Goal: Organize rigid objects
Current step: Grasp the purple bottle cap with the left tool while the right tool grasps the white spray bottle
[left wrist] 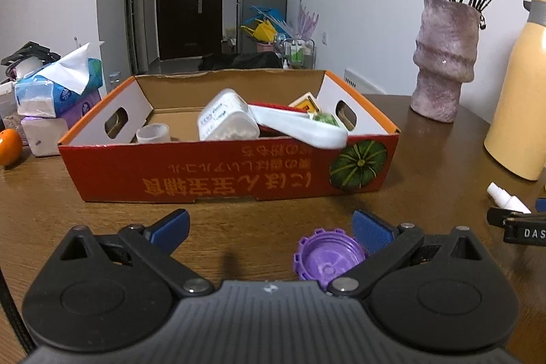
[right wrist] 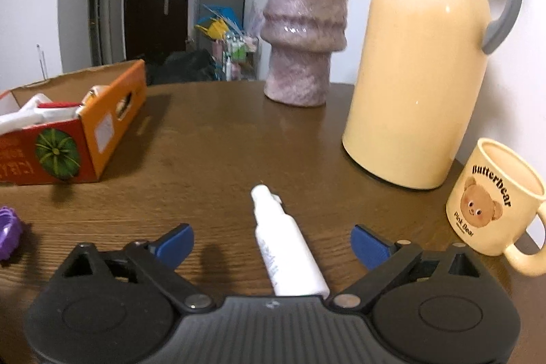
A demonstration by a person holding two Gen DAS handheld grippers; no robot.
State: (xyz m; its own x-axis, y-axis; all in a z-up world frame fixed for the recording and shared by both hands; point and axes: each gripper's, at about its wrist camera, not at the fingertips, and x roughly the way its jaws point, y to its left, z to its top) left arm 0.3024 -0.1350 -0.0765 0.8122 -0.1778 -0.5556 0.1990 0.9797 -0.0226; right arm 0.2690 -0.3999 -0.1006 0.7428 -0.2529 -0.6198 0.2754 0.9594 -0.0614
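An orange-red cardboard box (left wrist: 191, 179) stands on the brown table and holds a white container (left wrist: 227, 121), a white and red case and a small cup. My left gripper (left wrist: 271, 227) is open in front of the box. A purple toothed cap (left wrist: 326, 256) lies on the table between its blue pads, close to the right pad (left wrist: 373, 231), with no visible squeeze. My right gripper (right wrist: 273, 239) is open over a white spray bottle (right wrist: 286, 248) that lies flat between its fingers, nozzle pointing away. The box (right wrist: 102, 128) and the cap (right wrist: 8, 236) appear at the left of the right wrist view.
A pink vase (right wrist: 303, 33) with dried roses and a tall cream thermos (right wrist: 419, 57) stand at the back right. A cream bear mug (right wrist: 491, 200) stands right of my right gripper. Tissue packs (left wrist: 58, 87) and an orange (left wrist: 8, 147) lie left of the box.
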